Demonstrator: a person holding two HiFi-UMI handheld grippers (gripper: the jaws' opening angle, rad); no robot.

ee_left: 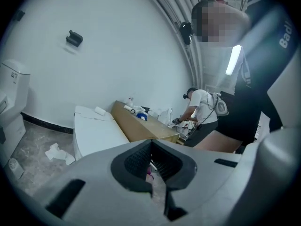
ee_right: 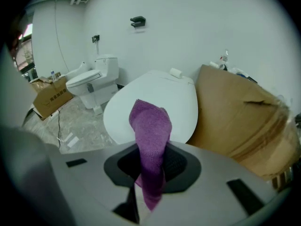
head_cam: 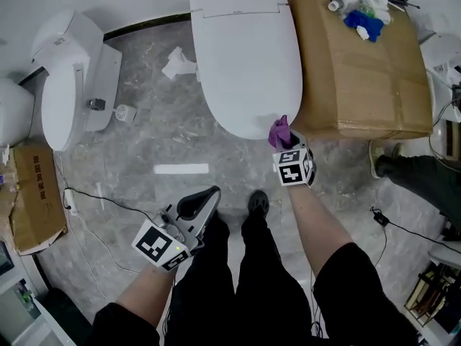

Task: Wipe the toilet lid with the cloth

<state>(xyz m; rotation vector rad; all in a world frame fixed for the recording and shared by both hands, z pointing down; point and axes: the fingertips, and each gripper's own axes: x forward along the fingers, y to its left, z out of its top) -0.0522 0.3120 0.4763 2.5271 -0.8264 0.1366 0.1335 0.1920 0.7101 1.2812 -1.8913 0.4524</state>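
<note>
- The purple woven cloth [ee_right: 150, 131]: its lower end vanishes where the right gripper [ee_right: 151, 167] pinches it between its jaws. In the head view the marker cube covers most of it.
- The white oval toilet lid [ee_right: 155, 98]: its near rim is hidden behind the cloth and the gripper's grey body.
- The brown cardboard box [ee_right: 235, 112], right of the right gripper: cut off by the dark lens edge.
- The small white and blue things [head_cam: 360, 9] on the box, beyond the right gripper: too small to tell.
- The dark trouser leg and shoe [head_cam: 418, 175] of a person, right of the right gripper: cut off by the picture's edge.
- The small black wall fitting [ee_right: 138, 20], above the right gripper: too small to tell.
</note>
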